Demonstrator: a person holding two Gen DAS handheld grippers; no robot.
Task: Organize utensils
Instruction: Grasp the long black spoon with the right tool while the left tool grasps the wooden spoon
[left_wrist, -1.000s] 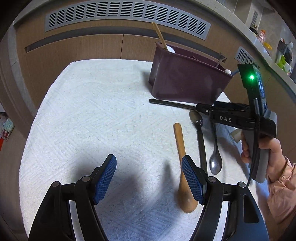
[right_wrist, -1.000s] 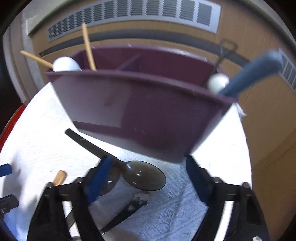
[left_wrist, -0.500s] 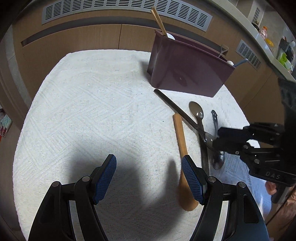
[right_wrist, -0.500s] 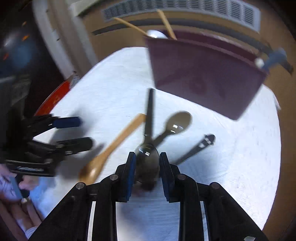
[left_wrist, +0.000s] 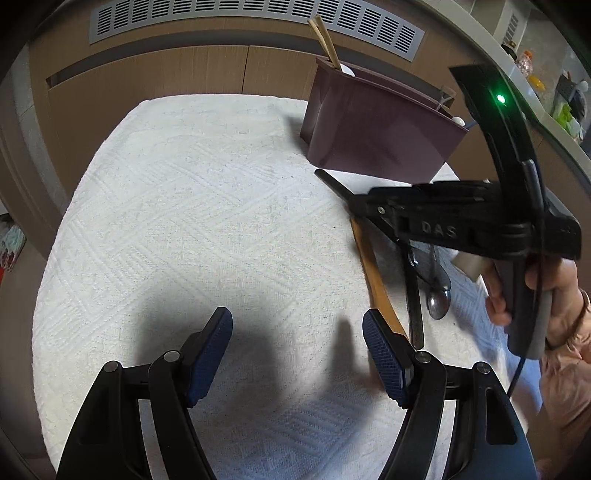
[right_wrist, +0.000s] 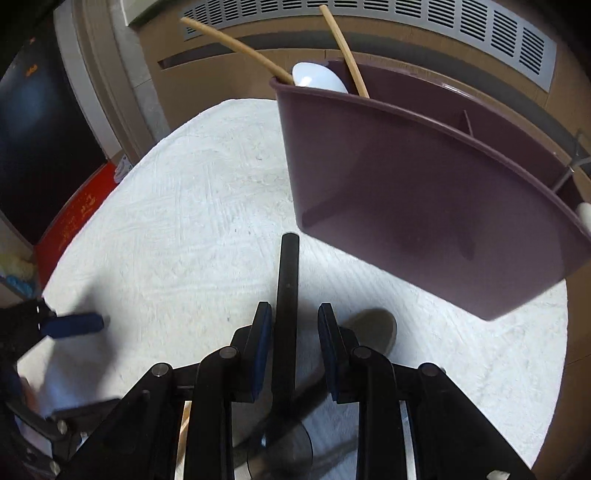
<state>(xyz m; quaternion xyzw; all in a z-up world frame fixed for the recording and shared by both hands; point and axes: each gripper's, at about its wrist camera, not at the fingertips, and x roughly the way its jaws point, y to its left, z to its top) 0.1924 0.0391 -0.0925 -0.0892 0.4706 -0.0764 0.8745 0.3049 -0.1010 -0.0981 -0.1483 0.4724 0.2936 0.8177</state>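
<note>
My right gripper (right_wrist: 291, 325) is shut on a black-handled spoon (right_wrist: 287, 280), held above the white cloth with its handle pointing at the maroon utensil caddy (right_wrist: 424, 192). In the left wrist view the right gripper (left_wrist: 360, 205) hangs over the utensils with the black handle (left_wrist: 332, 182) sticking out. A wooden spoon (left_wrist: 373, 273), a dark spoon (left_wrist: 413, 302) and a metal spoon (left_wrist: 437, 302) lie on the cloth beneath it. My left gripper (left_wrist: 297, 350) is open and empty, low over the cloth to the left of the wooden spoon.
The caddy (left_wrist: 369, 125) stands at the cloth's far right and holds chopsticks (right_wrist: 343, 48), a white spoon (right_wrist: 317, 77) and other utensils. A wooden cabinet wall with a vent (left_wrist: 251, 22) runs behind. The white cloth (left_wrist: 192, 206) covers the table.
My right gripper has lifted the black-handled spoon off the cloth and swung toward the caddy. My left gripper has stayed put, open.
</note>
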